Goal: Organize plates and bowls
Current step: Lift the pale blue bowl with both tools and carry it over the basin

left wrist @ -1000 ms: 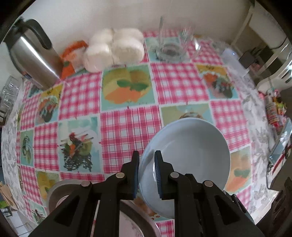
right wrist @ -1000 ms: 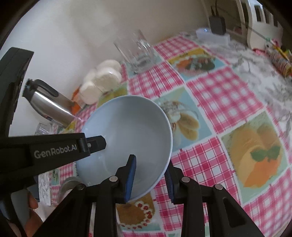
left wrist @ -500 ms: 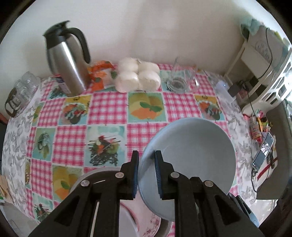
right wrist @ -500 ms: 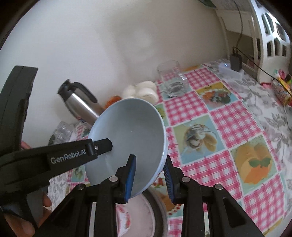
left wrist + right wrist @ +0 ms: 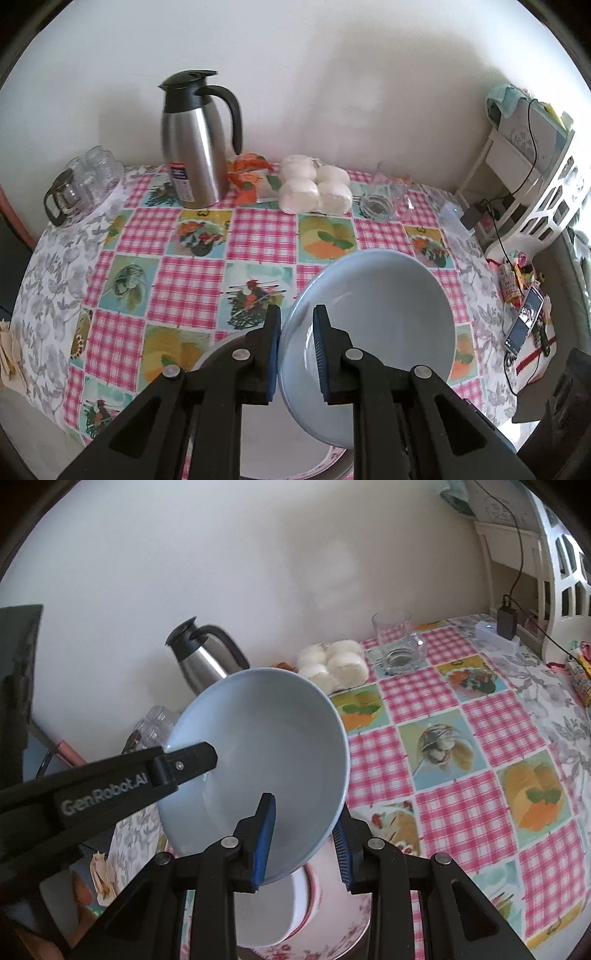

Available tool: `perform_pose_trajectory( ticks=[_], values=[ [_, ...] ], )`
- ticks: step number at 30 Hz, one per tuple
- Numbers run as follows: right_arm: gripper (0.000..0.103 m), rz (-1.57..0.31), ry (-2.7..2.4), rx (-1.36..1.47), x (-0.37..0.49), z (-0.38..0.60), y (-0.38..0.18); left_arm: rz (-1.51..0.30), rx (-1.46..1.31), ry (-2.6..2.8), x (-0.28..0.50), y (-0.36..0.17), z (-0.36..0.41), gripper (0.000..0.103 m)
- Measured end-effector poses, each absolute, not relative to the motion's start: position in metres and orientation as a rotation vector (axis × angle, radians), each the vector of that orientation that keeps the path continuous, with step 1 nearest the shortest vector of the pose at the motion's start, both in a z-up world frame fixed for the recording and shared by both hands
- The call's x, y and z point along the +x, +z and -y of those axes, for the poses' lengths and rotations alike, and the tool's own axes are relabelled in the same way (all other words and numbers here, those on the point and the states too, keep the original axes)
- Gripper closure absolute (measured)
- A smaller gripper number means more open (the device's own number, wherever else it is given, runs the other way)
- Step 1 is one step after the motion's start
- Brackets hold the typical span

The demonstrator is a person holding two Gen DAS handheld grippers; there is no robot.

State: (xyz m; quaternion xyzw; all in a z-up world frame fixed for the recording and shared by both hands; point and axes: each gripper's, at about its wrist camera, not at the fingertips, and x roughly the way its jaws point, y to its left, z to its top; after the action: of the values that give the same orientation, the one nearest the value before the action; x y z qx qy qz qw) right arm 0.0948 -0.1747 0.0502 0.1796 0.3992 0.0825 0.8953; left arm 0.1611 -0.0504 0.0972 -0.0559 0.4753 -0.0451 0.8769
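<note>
A pale blue bowl is held in the air, tilted, above the table. My left gripper is shut on its left rim; it also shows in the right wrist view. My right gripper is shut on the bowl's near right rim. Under the bowl sits a white bowl with a red rim on a floral plate. The left wrist view shows the white bowl's pale inside, partly hidden by my fingers.
A steel thermos jug stands at the back by the wall. Wrapped white rolls, a glass pitcher, an orange packet and glass jars line the back. The checked tablecloth covers the table. A phone lies right.
Both grippers have risen and pulled back with the blue bowl between them, so more of the table and wall shows. The white bowl and plate have come into view below.
</note>
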Motion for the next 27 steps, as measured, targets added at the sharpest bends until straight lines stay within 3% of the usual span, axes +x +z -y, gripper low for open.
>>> perform_pose_trajectory(
  ticks=[27],
  values=[
    [0.070, -0.901, 0.208, 0.219, 0.085, 0.117, 0.034, -0.984, -0.382, -0.070, 0.123, 0.039, -0.023, 0.085]
  ],
)
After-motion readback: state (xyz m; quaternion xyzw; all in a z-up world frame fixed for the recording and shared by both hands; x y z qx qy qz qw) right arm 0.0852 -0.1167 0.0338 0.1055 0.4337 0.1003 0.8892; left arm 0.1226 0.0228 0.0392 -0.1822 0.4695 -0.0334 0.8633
